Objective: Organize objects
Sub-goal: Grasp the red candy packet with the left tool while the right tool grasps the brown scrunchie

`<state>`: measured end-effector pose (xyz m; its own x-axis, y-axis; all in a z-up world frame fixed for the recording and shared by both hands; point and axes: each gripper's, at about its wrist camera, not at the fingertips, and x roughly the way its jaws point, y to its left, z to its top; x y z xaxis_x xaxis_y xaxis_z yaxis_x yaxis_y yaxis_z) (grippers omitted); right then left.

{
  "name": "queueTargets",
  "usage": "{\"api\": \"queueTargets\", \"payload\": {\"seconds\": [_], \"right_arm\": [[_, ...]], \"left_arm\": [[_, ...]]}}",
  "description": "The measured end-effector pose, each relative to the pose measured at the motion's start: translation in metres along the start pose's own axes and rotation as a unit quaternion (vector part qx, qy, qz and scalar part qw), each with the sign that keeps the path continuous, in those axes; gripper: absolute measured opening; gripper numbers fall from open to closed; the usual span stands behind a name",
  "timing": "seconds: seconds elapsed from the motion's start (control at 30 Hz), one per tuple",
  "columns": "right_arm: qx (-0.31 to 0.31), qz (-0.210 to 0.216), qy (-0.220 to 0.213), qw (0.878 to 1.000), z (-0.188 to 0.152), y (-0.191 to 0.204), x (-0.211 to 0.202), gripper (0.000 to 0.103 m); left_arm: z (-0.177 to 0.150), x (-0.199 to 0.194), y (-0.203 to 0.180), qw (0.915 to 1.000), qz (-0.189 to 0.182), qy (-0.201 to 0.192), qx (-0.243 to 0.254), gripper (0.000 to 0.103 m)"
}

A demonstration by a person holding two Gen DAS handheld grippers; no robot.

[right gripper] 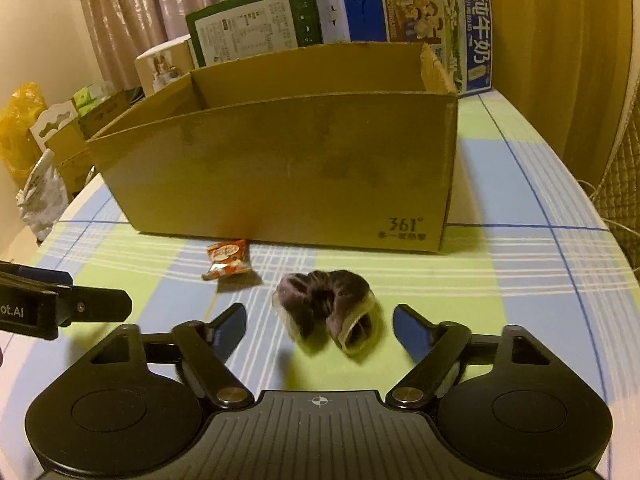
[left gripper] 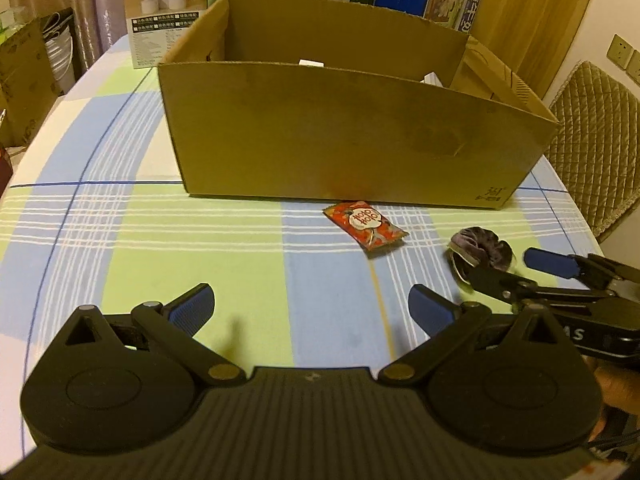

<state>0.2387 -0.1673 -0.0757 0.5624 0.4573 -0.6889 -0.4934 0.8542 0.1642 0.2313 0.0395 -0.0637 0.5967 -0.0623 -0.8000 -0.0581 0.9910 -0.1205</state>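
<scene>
A brown cardboard box (left gripper: 352, 136) (right gripper: 280, 172) stands open-topped on the checked tablecloth. In front of it lies a red snack packet (left gripper: 366, 226) (right gripper: 227, 265). A dark purple scrunchie (right gripper: 326, 308) (left gripper: 482, 250) rests on the cloth just ahead of my right gripper (right gripper: 318, 326), whose blue fingers stand wide open on either side of it without touching. My left gripper (left gripper: 310, 304) is open over bare cloth, the packet ahead and slightly right of it. The right gripper (left gripper: 520, 270) shows at the right of the left wrist view.
Printed cartons (right gripper: 420, 28) (left gripper: 168, 12) stand behind the box. A quilted chair (left gripper: 592, 140) is at the table's right edge. Boxes and bags (right gripper: 44, 148) crowd the floor to the left. The table edge curves away on both sides.
</scene>
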Motion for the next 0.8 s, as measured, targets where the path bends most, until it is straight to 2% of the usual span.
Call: {"api": "queueTargets", "payload": {"seconds": [0.13, 0.2, 0.27, 0.3, 0.43, 0.57, 0.73, 0.8], "right_arm": [[0.001, -0.004, 0.006, 1.0, 0.0, -0.002, 0.012, 0.062], [0.001, -0.005, 0.01, 1.0, 0.001, -0.004, 0.016, 0.036], [0.0, -0.01, 0.013, 1.0, 0.002, -0.006, 0.017, 0.021], [0.001, -0.011, 0.01, 1.0, 0.002, -0.008, 0.015, 0.018], [0.006, -0.037, 0.004, 0.999, 0.002, -0.019, 0.009, 0.016], [0.023, -0.042, 0.005, 0.999, 0.001, -0.027, 0.01, 0.016], [0.029, -0.041, 0.001, 0.999, 0.003, -0.026, 0.011, 0.016], [0.032, -0.041, 0.002, 0.999, 0.003, -0.026, 0.011, 0.016]], "left_arm": [[0.004, 0.013, -0.002, 1.0, -0.006, 0.001, 0.003, 0.101], [0.006, 0.018, -0.004, 0.9999, -0.012, 0.0, 0.005, 0.101], [0.007, 0.023, -0.007, 0.9999, -0.013, -0.001, 0.005, 0.101], [0.008, 0.026, -0.01, 0.9999, -0.012, -0.001, 0.006, 0.1], [0.013, 0.039, -0.02, 0.9997, -0.025, -0.007, 0.006, 0.093], [0.021, 0.056, -0.032, 0.999, -0.041, -0.018, -0.003, 0.086], [0.031, 0.076, -0.038, 0.999, -0.035, -0.02, -0.022, 0.067], [0.031, 0.083, -0.041, 0.9995, -0.023, -0.013, -0.014, 0.052]]}}
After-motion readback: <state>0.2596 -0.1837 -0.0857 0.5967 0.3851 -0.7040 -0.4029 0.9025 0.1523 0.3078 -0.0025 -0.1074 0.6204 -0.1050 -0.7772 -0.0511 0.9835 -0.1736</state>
